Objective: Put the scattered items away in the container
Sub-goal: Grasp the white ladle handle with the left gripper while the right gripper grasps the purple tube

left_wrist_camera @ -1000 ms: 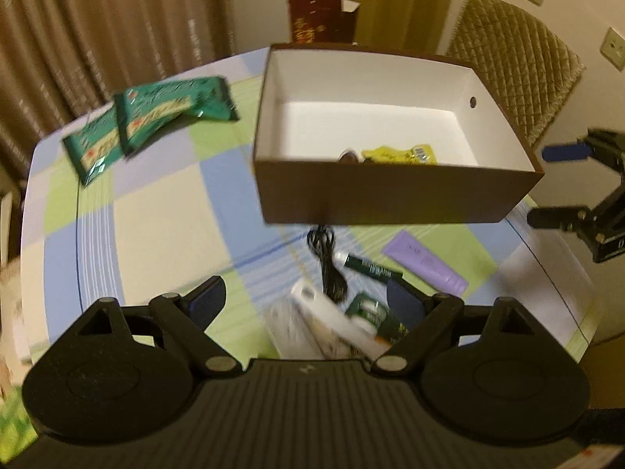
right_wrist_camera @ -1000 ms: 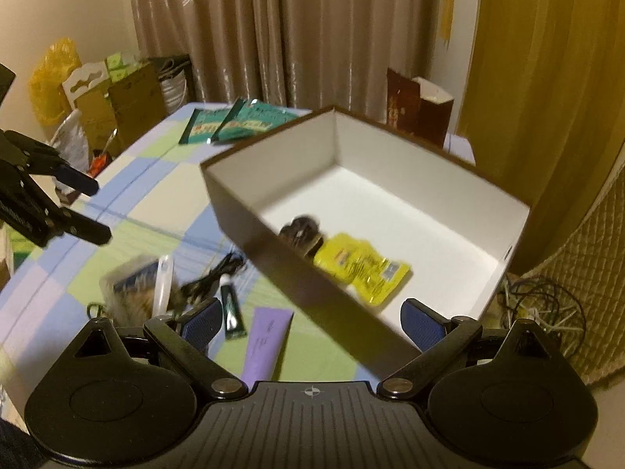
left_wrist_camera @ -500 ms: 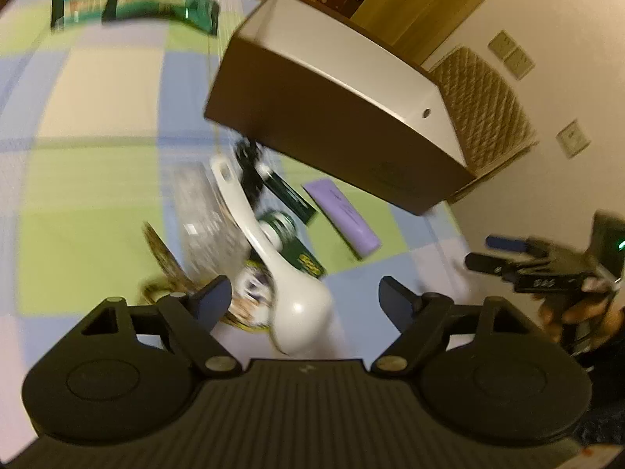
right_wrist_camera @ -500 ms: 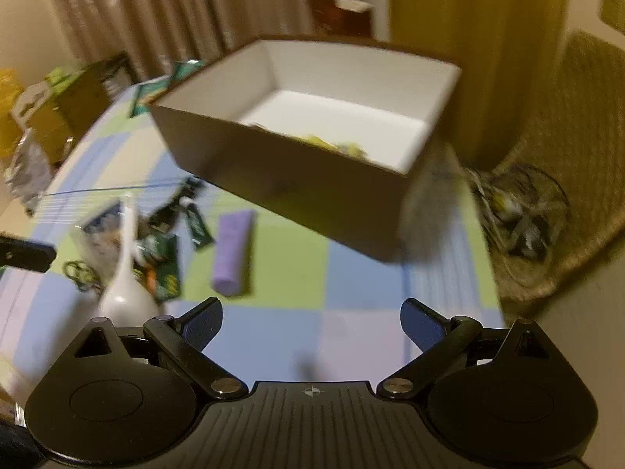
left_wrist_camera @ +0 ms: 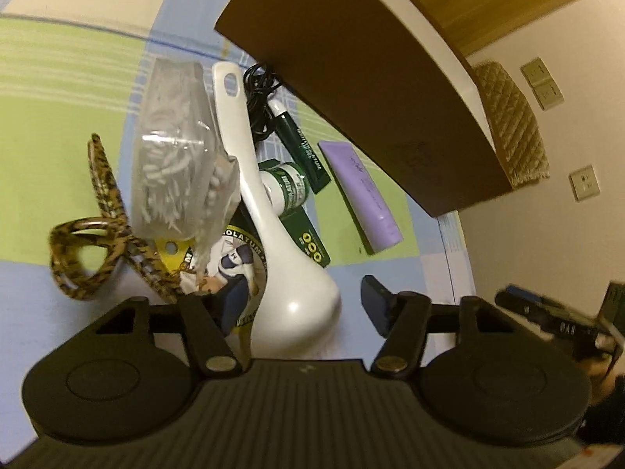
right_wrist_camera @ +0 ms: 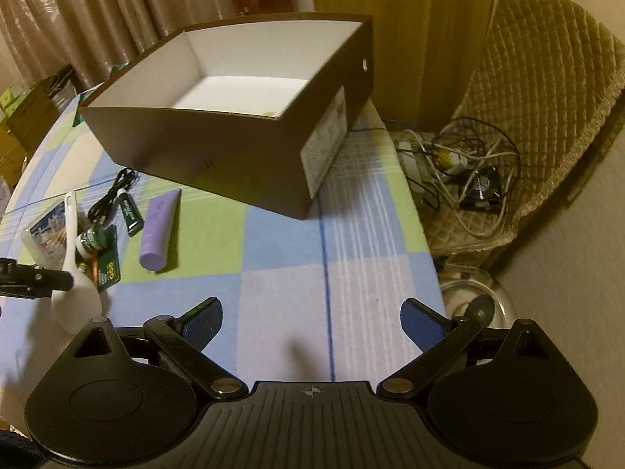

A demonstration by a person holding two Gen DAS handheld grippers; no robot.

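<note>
A brown box (right_wrist_camera: 218, 148) with a white inside stands on the checked tablecloth; it also shows in the left wrist view (left_wrist_camera: 351, 62). In front of it lie a white ladle (left_wrist_camera: 273, 230), a clear bag of cotton swabs (left_wrist_camera: 175, 156), a green tube (left_wrist_camera: 300, 144), a green jar (left_wrist_camera: 289, 187), a purple tube (left_wrist_camera: 363, 195), a black cable (left_wrist_camera: 259, 97) and a leopard-print hair clip (left_wrist_camera: 93, 242). My left gripper (left_wrist_camera: 297, 308) is open, its jaws on either side of the ladle's bowl. My right gripper (right_wrist_camera: 312, 324) is open and empty over bare cloth, right of the purple tube (right_wrist_camera: 158, 226).
The table edge (right_wrist_camera: 425, 234) runs close on the right. Beyond it stand a quilted chair (right_wrist_camera: 547, 97) and a tangle of cables (right_wrist_camera: 461, 164) on the floor. A metal bowl (right_wrist_camera: 476, 305) sits on the floor below the edge. Curtains hang behind the box.
My left gripper has dropped low over the pile and closed in on the ladle's bowl. My right gripper has swung back toward the table's right front edge.
</note>
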